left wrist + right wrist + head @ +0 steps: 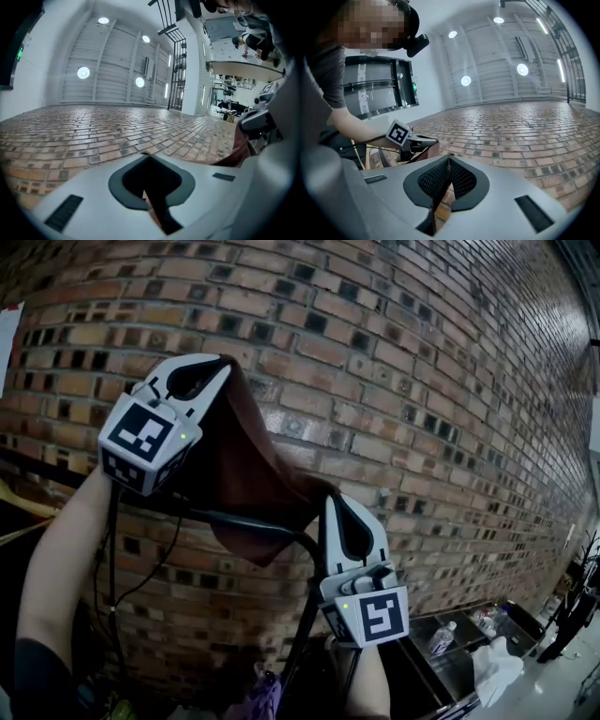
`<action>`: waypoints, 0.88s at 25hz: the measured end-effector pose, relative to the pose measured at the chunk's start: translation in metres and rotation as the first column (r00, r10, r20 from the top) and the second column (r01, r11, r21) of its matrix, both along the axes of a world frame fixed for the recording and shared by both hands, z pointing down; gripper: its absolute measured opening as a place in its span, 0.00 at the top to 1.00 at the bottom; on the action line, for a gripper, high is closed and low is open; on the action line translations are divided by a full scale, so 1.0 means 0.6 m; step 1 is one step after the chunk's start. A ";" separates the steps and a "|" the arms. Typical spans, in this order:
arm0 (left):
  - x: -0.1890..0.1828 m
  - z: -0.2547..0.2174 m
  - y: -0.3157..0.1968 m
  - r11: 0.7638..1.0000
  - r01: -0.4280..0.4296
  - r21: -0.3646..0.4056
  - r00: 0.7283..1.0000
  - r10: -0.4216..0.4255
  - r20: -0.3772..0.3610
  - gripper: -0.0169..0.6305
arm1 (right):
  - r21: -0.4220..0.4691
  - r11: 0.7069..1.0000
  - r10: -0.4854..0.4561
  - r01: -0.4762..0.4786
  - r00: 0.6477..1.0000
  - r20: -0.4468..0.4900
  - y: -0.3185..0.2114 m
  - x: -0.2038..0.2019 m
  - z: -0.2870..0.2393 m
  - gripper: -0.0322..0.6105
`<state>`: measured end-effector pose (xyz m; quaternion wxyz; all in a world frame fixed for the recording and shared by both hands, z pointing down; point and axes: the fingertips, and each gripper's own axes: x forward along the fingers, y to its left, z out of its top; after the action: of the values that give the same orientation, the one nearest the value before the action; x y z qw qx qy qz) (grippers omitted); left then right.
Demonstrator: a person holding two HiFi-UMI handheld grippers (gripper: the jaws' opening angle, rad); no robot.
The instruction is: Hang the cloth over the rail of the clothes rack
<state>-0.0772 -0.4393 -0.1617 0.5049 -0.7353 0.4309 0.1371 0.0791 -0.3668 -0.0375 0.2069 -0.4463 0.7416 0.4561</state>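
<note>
Left tongs (218, 362) and right tongs (334, 496) pinch limp brown cloth (239, 460) by thin black rail (192, 513).

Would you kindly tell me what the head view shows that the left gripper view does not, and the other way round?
Only the head view shows the black rail crossing the brown cloth, the person's forearm, and the cloth stretched between the left gripper and the right gripper. Only the left gripper view shows the ceiling lights, a barred gate and, close up, the left jaws shut on the cloth's edge. Both show the cloth, the brick surface and the right gripper.
</note>
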 end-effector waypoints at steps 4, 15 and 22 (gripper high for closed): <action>-0.067 0.014 0.031 0.998 0.004 -0.066 0.998 0.000 0.064 0.94 | -0.002 0.997 -0.082 0.082 0.996 -0.026 0.024 -0.072 0.006 0.91; -0.206 0.179 0.111 0.972 0.221 -0.076 0.975 -0.220 0.017 0.94 | -0.035 0.988 -0.145 0.147 0.987 0.070 0.014 -0.111 0.104 0.91; -0.278 0.233 0.041 0.919 0.227 -0.322 0.968 -0.249 -0.028 0.94 | -0.024 0.969 -0.243 0.245 0.968 0.068 0.031 -0.162 0.131 0.91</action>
<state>-0.2440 -0.4146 -0.0218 0.3784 -0.7436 0.5504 0.0292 -0.0183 -0.3482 0.0412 0.2782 -0.3693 0.7910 0.4007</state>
